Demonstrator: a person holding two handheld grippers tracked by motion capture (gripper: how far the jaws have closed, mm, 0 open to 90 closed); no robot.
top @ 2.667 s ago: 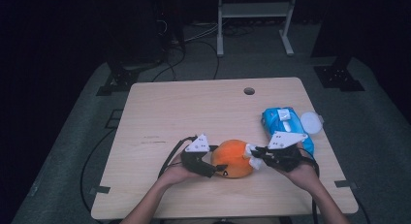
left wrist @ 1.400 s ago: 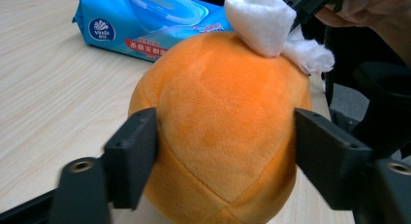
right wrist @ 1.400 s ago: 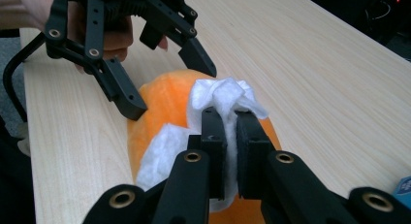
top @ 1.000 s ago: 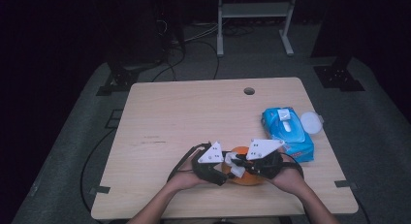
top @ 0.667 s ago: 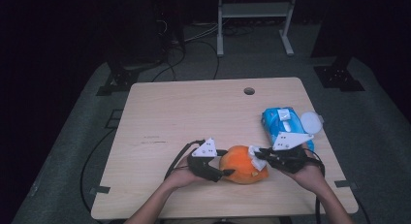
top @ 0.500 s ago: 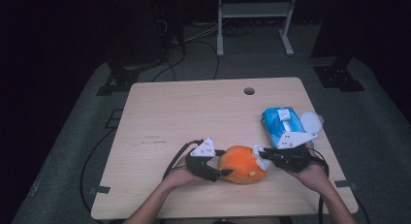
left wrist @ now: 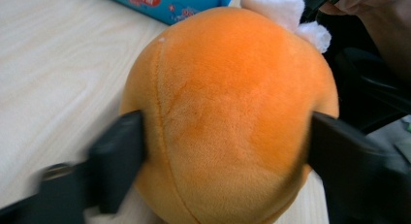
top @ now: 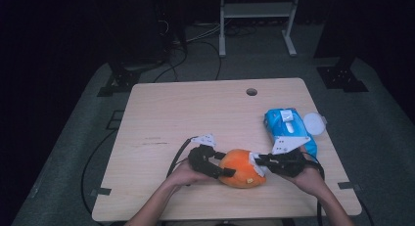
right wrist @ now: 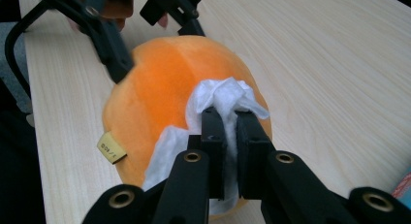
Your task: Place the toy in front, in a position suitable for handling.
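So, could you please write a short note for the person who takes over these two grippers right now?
Left gripper: jaws just closing, clamped on the round orange plush toy at the table's near edge.
Right gripper: shut on the white crumpled wipe, pressed against the toy.
Blue wipes pack lies at the right.
Done: wipe taken, toy steadied.
Left: probably finish wiping the toy.

Your left jaws flank the round orange plush (left wrist: 228,117); your right jaws pinch a crumpled white wipe (right wrist: 220,100) pressed against it.
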